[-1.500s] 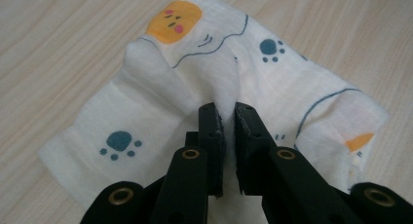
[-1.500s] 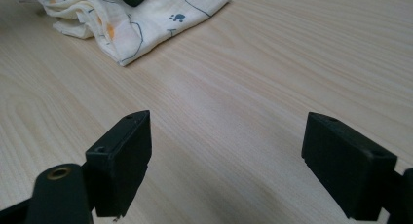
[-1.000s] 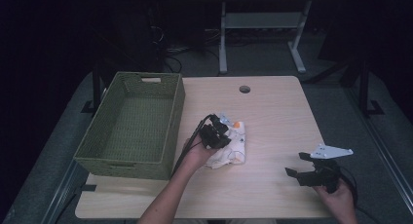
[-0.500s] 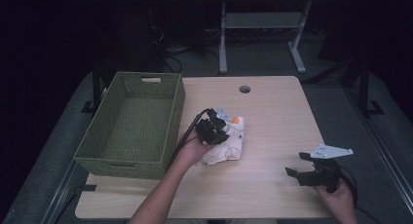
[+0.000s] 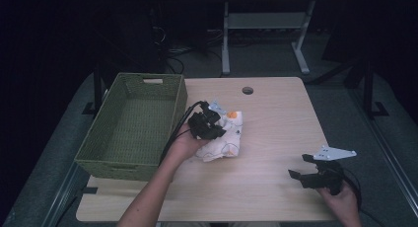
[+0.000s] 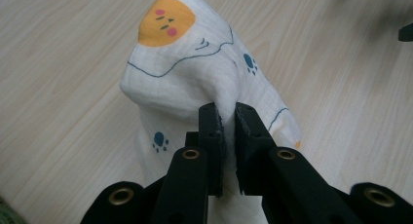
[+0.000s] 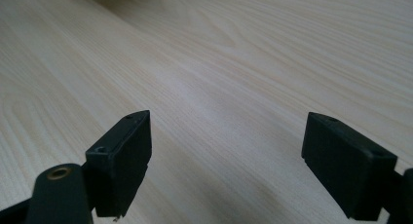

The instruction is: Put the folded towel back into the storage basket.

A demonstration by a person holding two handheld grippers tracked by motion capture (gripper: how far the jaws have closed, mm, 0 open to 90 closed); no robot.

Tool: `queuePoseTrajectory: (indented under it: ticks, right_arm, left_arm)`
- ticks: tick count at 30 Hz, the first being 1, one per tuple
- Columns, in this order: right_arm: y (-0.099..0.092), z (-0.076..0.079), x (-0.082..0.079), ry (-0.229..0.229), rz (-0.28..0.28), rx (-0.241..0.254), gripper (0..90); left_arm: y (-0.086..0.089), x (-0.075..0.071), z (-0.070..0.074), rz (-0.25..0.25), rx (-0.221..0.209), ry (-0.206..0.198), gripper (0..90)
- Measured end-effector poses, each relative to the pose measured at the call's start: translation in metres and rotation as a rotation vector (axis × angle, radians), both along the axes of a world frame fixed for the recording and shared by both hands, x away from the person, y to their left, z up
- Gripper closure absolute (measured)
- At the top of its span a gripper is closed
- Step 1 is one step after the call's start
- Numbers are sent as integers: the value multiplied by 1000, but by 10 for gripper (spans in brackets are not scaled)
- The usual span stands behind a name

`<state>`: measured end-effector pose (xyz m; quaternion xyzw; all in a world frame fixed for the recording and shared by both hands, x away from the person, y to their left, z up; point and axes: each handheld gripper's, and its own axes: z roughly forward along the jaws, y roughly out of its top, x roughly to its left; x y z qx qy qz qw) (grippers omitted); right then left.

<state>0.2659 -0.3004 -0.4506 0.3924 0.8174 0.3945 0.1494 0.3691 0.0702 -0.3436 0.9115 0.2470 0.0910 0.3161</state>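
Note:
A white cloth [image 5: 226, 138] printed with an orange face and blue paw marks is bunched at the middle of the wooden table [image 5: 276, 118]. My left gripper [image 5: 213, 129] is shut on a fold of that cloth [image 6: 185, 73], which drapes down from the jaws and is lifted at the pinched part. In the left gripper view the two black jaws squeeze the fabric between them [image 6: 229, 121]. My right gripper [image 5: 303, 167] rests near the table's front right corner, its jaws standing wide apart [image 7: 226, 151] with bare wood between them.
A green woven basket [image 5: 103, 153] stands at the table's left side, close beside the left hand. A round cable hole [image 5: 247, 90] sits near the far edge. Dark floor and a metal desk frame [image 5: 261, 34] lie beyond the table.
The left gripper has risen and drifted slightly toward the far side, pulling the cloth up with it. The right gripper has stayed where it was.

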Motion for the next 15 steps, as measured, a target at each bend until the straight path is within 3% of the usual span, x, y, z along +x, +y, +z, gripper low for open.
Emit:
queuePoseTrajectory:
  ticks: [15]
  right_arm:
    - [1,-2,2,2,4,-9,181]
  left_arm:
    - [27,5,26,15,-5,5,833]
